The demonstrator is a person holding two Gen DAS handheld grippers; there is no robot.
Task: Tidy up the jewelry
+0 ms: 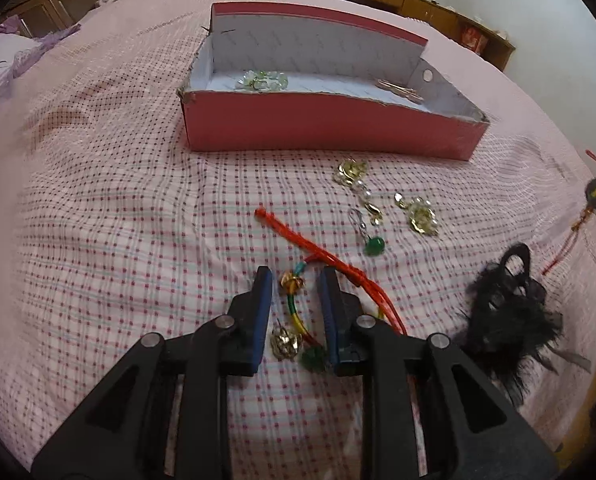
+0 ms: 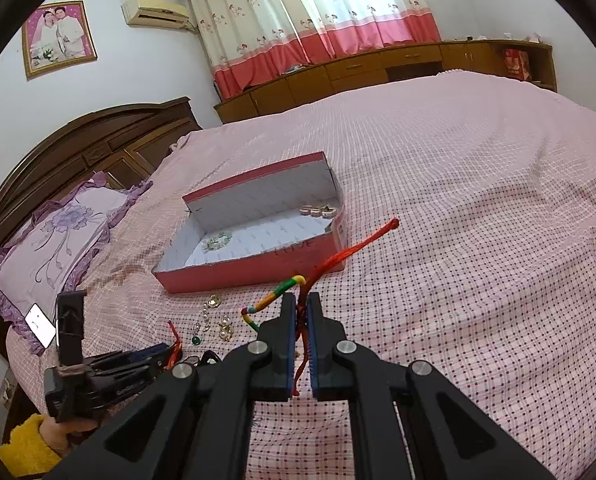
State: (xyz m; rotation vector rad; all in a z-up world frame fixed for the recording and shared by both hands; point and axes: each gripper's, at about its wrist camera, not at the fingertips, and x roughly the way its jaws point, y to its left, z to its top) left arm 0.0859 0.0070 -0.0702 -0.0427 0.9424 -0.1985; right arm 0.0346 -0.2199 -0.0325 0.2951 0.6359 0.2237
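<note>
Tangles are the worry here. Left gripper [image 1: 296, 280] hangs open over a multicolour cord bracelet [image 1: 294, 308] near the bed's front edge, pads not touching it, red cord [image 1: 317, 250] looped right alongside. Right gripper [image 2: 301, 306] is clamped on another cord bracelet [image 2: 276, 294]. Closing now could snag both cords, or drag the gold earrings [image 1: 417, 216] lying before the pink box [image 1: 329, 128].

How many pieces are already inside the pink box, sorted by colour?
Green-and-white beaded piece: 1
Gold-coloured piece: 1
Total in the pink box: 2
</note>
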